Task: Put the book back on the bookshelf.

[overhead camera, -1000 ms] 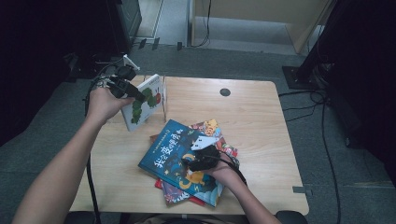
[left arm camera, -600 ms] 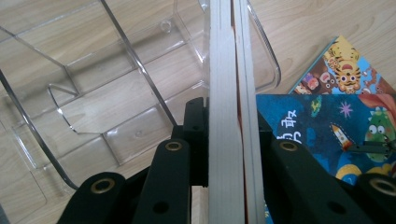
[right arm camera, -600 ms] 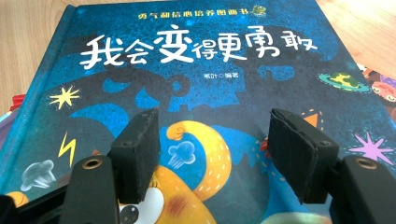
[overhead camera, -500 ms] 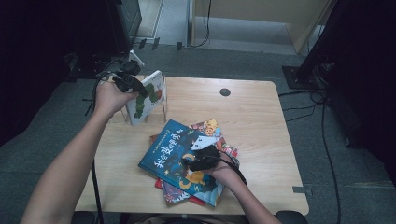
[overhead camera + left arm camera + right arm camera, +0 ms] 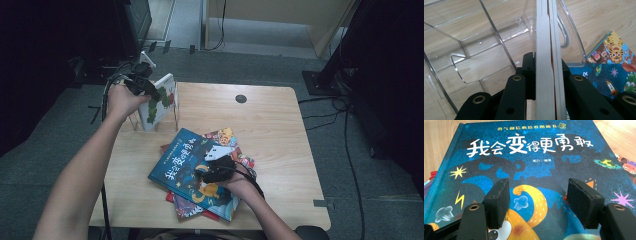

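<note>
My left gripper [image 5: 145, 86] is shut on the top edge of a white picture book [image 5: 159, 100] with green leaves on its cover. That book stands nearly upright in a clear acrylic book rack [image 5: 173, 116] at the table's far left. In the left gripper view the black jaws of the left gripper [image 5: 545, 62] clamp the white picture book's [image 5: 543, 30] page edges, with the clear acrylic book rack's dividers [image 5: 496, 32] around it. My right gripper [image 5: 214, 169] rests open on a blue picture book [image 5: 185, 162] that tops a stack. Its pads [image 5: 499, 197] stand apart over the blue picture book's cover [image 5: 529, 157].
Under the blue book lie other colourful books [image 5: 227, 137], one with a tiger on it [image 5: 615, 48]. The wooden table [image 5: 270, 125] has a round cable hole [image 5: 241, 98] at the back. Cables lie on the floor at the right [image 5: 345, 115].
My left hand has carried the white book a little to the right and farther back, into the clear rack, where it now stands more upright. The right hand has kept still.
</note>
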Available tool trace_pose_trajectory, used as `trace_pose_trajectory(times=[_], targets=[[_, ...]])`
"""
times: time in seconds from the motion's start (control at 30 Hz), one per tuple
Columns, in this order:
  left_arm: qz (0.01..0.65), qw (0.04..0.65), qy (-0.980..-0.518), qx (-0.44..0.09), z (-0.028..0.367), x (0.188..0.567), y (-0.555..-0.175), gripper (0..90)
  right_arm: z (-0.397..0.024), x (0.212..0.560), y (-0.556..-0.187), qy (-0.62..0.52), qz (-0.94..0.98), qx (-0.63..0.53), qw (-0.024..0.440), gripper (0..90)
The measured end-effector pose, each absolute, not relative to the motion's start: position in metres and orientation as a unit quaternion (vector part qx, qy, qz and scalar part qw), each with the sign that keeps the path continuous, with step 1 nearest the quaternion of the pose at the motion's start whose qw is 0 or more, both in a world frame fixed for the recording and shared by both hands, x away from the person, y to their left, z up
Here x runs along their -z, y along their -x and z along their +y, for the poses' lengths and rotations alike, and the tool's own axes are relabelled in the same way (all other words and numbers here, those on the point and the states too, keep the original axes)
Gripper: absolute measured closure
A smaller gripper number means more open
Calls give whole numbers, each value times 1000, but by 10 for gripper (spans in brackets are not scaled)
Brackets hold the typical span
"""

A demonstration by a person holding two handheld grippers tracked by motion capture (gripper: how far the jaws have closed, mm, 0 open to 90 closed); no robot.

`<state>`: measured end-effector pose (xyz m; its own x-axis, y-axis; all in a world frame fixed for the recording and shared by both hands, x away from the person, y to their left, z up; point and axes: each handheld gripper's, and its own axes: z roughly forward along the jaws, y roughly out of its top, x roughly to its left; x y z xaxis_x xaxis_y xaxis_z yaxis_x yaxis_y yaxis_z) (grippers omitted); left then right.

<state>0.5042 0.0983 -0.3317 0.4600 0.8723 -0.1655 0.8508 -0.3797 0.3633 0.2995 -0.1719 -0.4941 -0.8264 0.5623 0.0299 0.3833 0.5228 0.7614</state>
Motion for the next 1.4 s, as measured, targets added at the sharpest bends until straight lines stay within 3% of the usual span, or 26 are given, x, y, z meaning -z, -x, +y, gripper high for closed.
trace_pose_trajectory(times=[1.4], targets=[[527,169,-833,-9,84,362,-528,750,-172,494,-300,-273,866,-405,111,352]])
